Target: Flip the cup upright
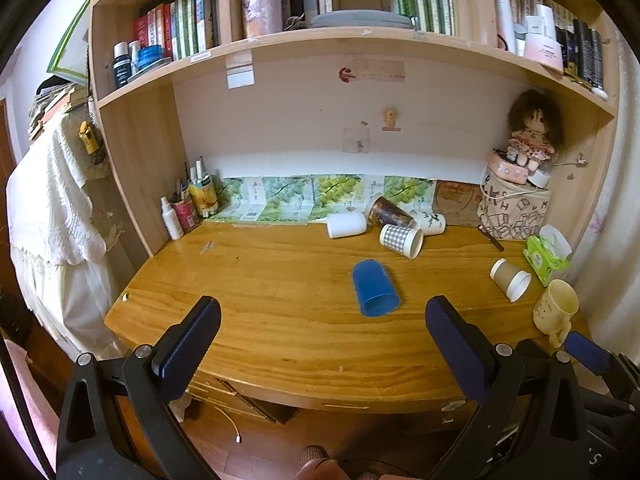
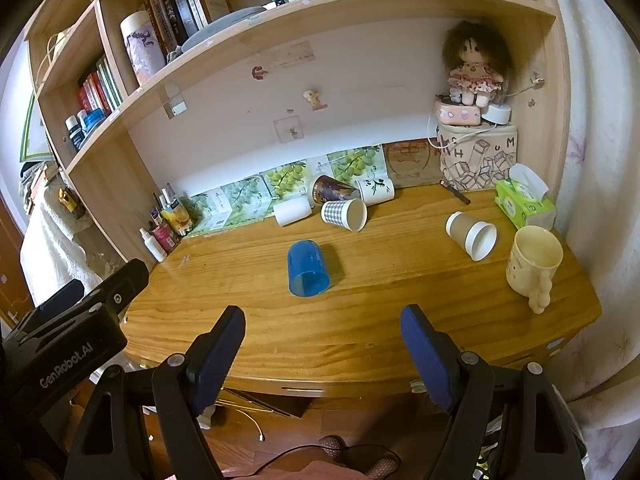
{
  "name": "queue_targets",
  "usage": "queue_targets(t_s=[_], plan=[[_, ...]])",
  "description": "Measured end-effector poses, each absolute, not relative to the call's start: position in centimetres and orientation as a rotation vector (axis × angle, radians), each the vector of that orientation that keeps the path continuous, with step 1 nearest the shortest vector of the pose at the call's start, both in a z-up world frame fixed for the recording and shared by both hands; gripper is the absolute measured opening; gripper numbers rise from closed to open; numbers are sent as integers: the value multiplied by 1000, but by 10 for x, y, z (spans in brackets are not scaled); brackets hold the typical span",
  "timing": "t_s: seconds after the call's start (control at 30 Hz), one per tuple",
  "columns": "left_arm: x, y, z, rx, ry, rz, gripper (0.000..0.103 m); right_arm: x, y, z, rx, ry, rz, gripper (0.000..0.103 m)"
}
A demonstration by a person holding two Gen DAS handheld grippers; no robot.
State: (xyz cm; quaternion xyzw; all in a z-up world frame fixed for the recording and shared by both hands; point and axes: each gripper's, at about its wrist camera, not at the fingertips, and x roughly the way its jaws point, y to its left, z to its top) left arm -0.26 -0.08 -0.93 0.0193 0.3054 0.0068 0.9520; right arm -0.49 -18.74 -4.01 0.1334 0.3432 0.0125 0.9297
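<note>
Nearby, blue cup lies beside checked cup.

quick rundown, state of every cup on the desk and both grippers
blue plastic cup: on its side, mouth toward camera
grey checked paper cup: on its side
tan paper cup with white rim: on its side
plain white cup: on its side
dark patterned paper cup: tipped over, leaning on others
cream mug with handle: upright
left gripper: open, empty
right gripper: open, empty

A doll sits on a patterned box at my worktop's back corner, green tissue pack nearby.
</note>
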Motion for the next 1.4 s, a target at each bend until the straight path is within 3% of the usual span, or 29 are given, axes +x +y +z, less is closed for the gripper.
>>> queue_targets(t_s=[0.67,1.03,1.4], plan=[[-5,7,-24,26,726,69,102,-10,-185,-49,290,740,62,81],[12,9,-57,12,928,129,102,1,-195,-69,353,861,93,81],[29,9,-64,45,987,107,102,23,-207,-100,478,993,87,81]])
